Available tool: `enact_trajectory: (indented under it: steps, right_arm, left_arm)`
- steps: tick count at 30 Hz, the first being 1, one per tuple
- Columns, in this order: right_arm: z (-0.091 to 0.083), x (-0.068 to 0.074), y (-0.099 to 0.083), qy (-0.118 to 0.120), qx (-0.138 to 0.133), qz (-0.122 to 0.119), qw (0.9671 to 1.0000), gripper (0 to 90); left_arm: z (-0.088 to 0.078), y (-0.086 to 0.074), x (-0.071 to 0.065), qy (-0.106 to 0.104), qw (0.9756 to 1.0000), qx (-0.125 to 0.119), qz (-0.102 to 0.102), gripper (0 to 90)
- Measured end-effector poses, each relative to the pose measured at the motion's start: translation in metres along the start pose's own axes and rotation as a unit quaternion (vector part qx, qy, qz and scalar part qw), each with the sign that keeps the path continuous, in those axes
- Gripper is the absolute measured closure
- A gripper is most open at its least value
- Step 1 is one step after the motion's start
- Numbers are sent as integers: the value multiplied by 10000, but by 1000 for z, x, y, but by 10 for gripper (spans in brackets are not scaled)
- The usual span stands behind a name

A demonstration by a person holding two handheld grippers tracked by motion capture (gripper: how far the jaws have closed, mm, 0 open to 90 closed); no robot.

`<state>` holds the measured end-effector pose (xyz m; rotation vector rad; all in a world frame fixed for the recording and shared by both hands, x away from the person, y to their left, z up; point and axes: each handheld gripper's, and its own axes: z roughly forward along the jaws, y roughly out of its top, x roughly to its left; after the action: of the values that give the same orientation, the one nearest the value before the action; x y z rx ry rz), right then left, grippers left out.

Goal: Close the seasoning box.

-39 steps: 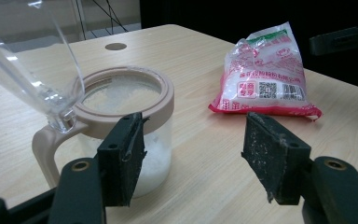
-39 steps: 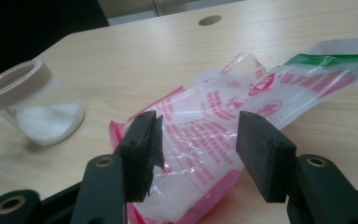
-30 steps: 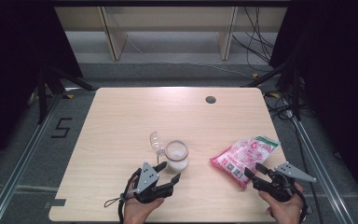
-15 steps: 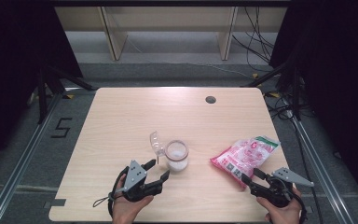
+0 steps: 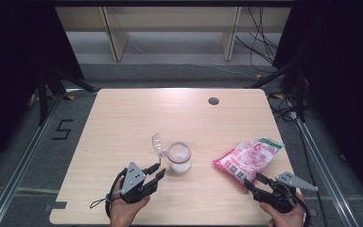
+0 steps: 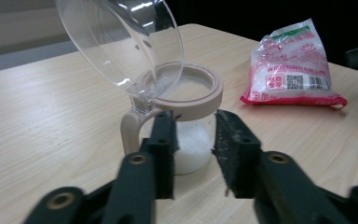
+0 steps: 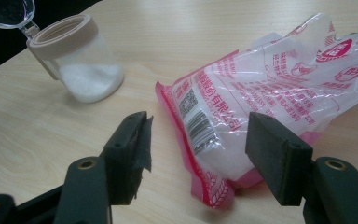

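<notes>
The left tool [image 6: 193, 154] has just been narrowing its jaws; they stand part open just short of the jar [image 6: 182, 121], nothing between them. That jar, lid [image 6: 121, 42] flipped up, sits at centre frame on the table [image 5: 123, 118]. The right tool [image 7: 196, 154] has widened slightly around the bag's [image 7: 270, 93] lower corner without pressing it. A grasp of each seems next.

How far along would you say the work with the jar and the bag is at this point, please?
Done: the jar stands with its clear lid flipped up and some white grains inside. In hand: the left gripper, whose jaws have just been closing, sits empty in front of the jar; the right gripper is open around a corner of the bag, not gripping. Left: probably lifting the bag and pouring.
</notes>
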<state>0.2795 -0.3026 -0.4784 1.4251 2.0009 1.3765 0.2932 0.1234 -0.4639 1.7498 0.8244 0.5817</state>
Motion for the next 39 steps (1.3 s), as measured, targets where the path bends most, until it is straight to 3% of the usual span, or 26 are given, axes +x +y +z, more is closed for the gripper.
enact_trajectory:
  steps: [2, 3, 4, 6, 7, 9, 11, 21, 36, 37, 38, 39]
  right_arm:
    - [0, 0, 0, 54, -14, -18, 10000, 402]
    - [-1, 5, -1, 59, -38, 245, 9997, 403]
    - [-1, 5, -1, 49, -28, 257, 9997, 403]
    - [-1, 4, -1, 47, -5, 213, 9998, 404]
    - [0, 2, -1, 68, -87, 42, 9999, 404]
    - [-2, 3, -1, 96, 12, 134, 9999, 404]
    - [-1, 2, -1, 18, -46, 5, 10000, 404]
    - [0, 3, -2, 143, -105, 61, 9998, 404]
    - [0, 3, -1, 120, -103, -8, 9999, 403]
    - [-1, 6, -2, 156, -55, 181, 9997, 403]
    - [0, 4, -2, 132, -110, -7, 9999, 403]
    - [-1, 7, -2, 168, -55, 201, 9996, 404]
  left_arm:
    - [-1, 0, 2, 184, 9998, -85, 75, 771]
    - [-2, 1, 4, 214, 9997, -87, 118, 793]
    - [-2, 1, 4, 246, 9996, -135, 52, 813]
    - [-2, 3, 7, 263, 9995, -165, 36, 847]
    - [-2, 4, 8, 238, 9994, -242, -21, 852]
    - [-3, 6, 8, 266, 9993, -262, -4, 871]
    - [-3, 8, 10, 306, 9992, -261, -29, 880]
    - [4, 11, 20, 500, 9985, -205, -52, 892]
    - [15, 19, 20, 488, 9985, -247, -40, 886]
    - [16, 19, 20, 488, 9985, -237, -48, 885]
    - [16, 20, 20, 489, 9985, -243, -51, 884]
    - [16, 20, 20, 487, 9985, -247, -54, 884]
